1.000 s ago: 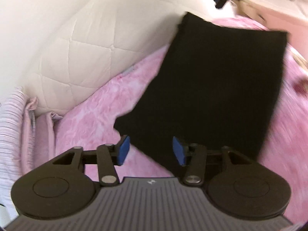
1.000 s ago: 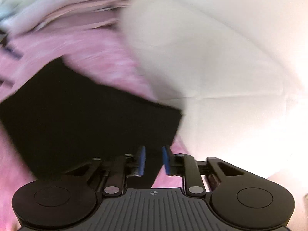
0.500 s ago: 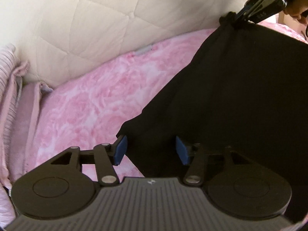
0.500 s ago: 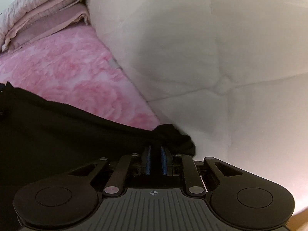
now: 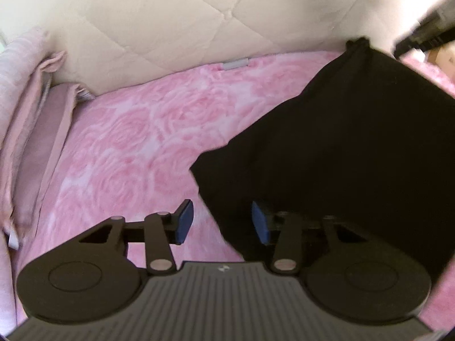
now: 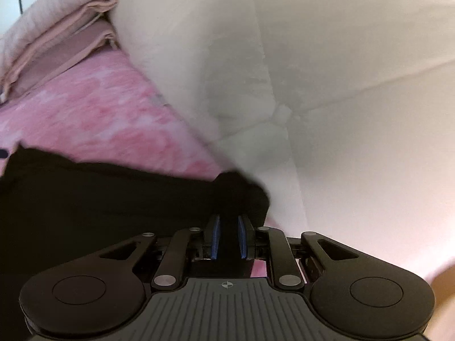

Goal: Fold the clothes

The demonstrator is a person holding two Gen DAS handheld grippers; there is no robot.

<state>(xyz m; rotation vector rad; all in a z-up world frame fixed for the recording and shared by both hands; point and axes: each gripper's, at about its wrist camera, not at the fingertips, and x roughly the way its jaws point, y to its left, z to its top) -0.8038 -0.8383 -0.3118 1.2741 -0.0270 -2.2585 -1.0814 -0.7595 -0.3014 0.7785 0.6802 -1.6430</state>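
A pink rose bedspread (image 5: 136,130) covers the bed, with a cream padded headboard (image 5: 170,22) along its far edge. The black garment (image 5: 341,142) hangs over the bed's right side. The right gripper (image 6: 227,237) pinches its top corner; one small pinch might slip. The left gripper (image 5: 219,221) is spread wide, holding nothing. Folded pink bedding (image 5: 34,108) sits at the left edge, out of the way.

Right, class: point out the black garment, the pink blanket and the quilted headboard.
black garment (image 5: 355,147), left wrist view, middle of the cloth.
pink blanket (image 5: 136,142), left wrist view, bare rose-patterned area.
headboard (image 5: 176,11), left wrist view, cream quilted panel.
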